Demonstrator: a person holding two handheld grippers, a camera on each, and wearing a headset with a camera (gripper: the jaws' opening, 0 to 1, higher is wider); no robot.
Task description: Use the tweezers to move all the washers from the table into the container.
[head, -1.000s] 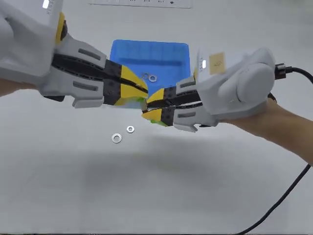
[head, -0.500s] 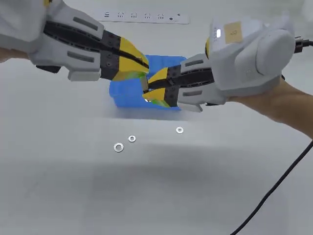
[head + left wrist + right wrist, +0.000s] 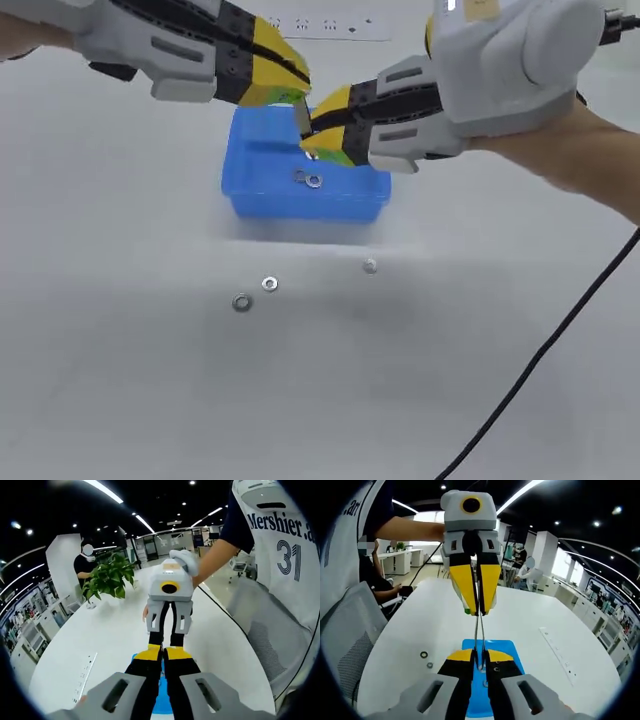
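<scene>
The left tool comes in from the upper left of the head view and the right tool from the upper right. Their yellow tips nearly meet above the far half of a shallow blue rectangular plastic container on the white bench.

In the right gripper view, thin silver metal tweezers run down the middle of the frame. Their upper end is clamped between the left tool's closed yellow jaws. Their lower part passes between the right tool's own jaws, which are drawn narrow around the tweezers' arms. The tweezers' tip is over the container; I cannot tell whether it carries anything.

Two small silver ring-shaped washers lie just beside each other inside the container, at and. Three more washers lie on the bench in front of it. Two are close together at lower left of the container, at and. One sits apart below its right corner, at.

A white power strip lies along the top edge of the head view. A black cable runs down the right side of the frame.
</scene>
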